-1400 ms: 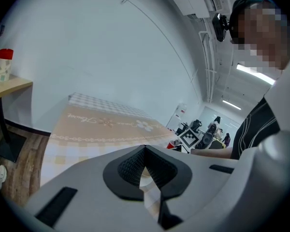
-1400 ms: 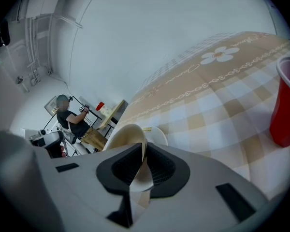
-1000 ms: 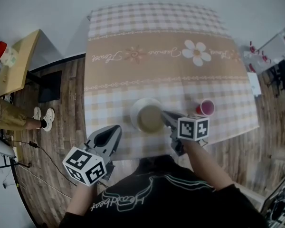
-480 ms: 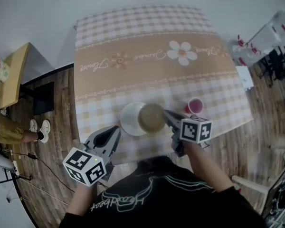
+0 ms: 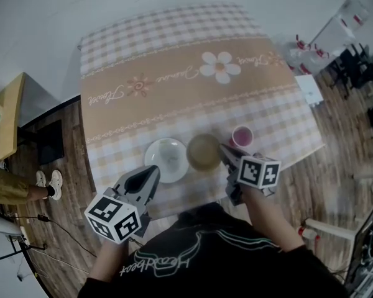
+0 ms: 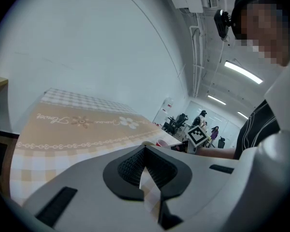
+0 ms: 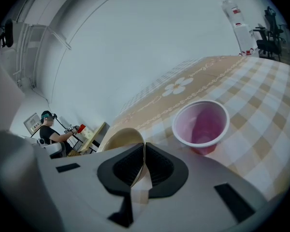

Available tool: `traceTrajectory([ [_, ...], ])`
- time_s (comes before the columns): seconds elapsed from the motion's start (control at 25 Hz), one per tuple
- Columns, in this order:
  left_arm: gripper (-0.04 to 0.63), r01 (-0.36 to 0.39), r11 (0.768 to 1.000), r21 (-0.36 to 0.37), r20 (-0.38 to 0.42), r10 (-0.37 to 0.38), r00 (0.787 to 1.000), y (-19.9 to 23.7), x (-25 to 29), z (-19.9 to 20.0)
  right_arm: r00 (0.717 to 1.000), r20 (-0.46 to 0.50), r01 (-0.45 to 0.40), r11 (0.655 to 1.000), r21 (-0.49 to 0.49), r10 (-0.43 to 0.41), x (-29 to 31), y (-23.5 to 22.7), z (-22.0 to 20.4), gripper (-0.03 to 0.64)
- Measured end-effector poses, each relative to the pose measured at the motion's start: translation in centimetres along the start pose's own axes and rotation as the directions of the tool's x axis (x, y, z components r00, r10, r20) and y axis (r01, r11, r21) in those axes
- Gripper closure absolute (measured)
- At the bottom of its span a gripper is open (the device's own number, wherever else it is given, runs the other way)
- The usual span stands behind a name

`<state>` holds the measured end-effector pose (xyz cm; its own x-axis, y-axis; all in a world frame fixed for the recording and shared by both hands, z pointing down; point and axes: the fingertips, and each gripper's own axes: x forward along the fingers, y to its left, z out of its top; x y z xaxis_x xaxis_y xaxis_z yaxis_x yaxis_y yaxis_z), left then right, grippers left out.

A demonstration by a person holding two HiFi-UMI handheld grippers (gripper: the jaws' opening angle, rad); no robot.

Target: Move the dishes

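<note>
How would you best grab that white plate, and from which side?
Probably by its near rim, coming in low from the near side: the white plate lies flat, so only the rim offers the jaws a pinch, and the tan bowl crowds its right side.

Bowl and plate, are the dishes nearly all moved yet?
Done: the tan bowl has come off the white plate and is beside it. In hand: the right gripper pinches its rim. Left: setting it down; nothing grips the plate or pink cup, and the left gripper is shut, empty.
</note>
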<state>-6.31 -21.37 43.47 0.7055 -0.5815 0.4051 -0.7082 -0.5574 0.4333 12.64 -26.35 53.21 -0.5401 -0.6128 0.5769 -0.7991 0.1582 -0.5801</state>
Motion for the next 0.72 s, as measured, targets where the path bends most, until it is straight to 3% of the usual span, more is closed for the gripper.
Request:
traceTrajectory([
  [0.72,0.6,0.043,0.999,0.001,-0.054,-0.042,0.998,0.1,2.0,-0.9,0.995,0.023,0.092,0.989,0.117,-0.096,0.7,-4.2,-0.9,0.592],
])
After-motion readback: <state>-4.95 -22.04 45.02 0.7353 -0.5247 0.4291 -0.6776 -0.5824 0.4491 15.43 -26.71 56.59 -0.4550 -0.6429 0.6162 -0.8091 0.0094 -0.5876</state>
